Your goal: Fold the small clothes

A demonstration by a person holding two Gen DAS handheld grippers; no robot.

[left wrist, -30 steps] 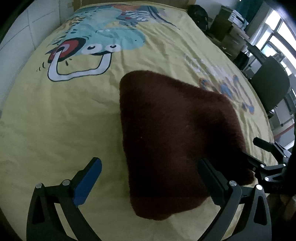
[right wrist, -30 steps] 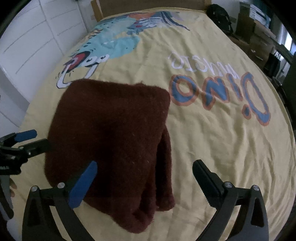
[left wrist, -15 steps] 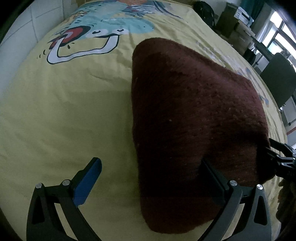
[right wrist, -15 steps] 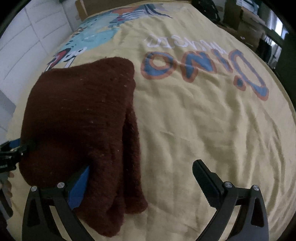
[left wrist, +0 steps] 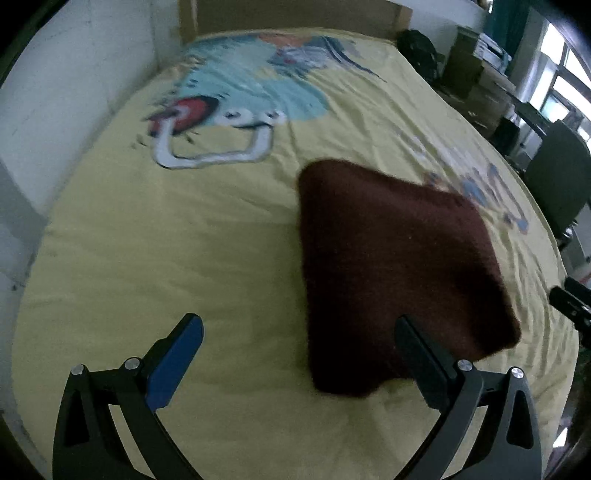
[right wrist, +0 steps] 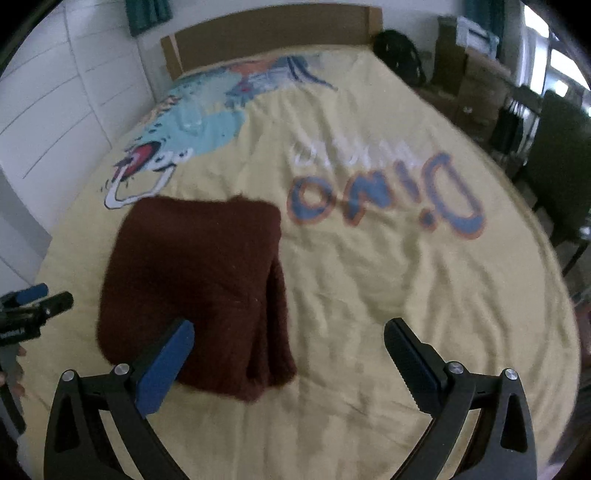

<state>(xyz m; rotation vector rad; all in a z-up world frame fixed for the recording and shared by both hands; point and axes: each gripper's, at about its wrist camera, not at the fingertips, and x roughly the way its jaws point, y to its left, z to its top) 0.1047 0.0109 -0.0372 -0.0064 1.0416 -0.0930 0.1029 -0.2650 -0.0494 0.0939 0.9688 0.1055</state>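
A dark brown knitted garment (left wrist: 388, 266) (right wrist: 195, 284) lies folded into a thick rectangle on the yellow cartoon bedsheet (left wrist: 184, 240) (right wrist: 406, 277). My left gripper (left wrist: 299, 354) is open above the sheet, its right finger overlapping the garment's near edge in view, nothing between the fingers. My right gripper (right wrist: 288, 354) is open too, its blue left pad in front of the garment's near corner. In the right wrist view the left gripper (right wrist: 33, 299) shows at the left edge, and the right gripper's tip (left wrist: 569, 302) appears at the right edge of the left wrist view.
A wooden headboard (right wrist: 266, 33) closes the far end of the bed and a white wall (left wrist: 55, 92) runs along its left side. Cardboard boxes (right wrist: 476, 85), a black bag (right wrist: 399, 59) and a dark chair (left wrist: 557, 184) stand off the right side.
Both grippers have pulled back and up from the garment's sides, so more of the bed shows. The garment stays folded on the sheet.
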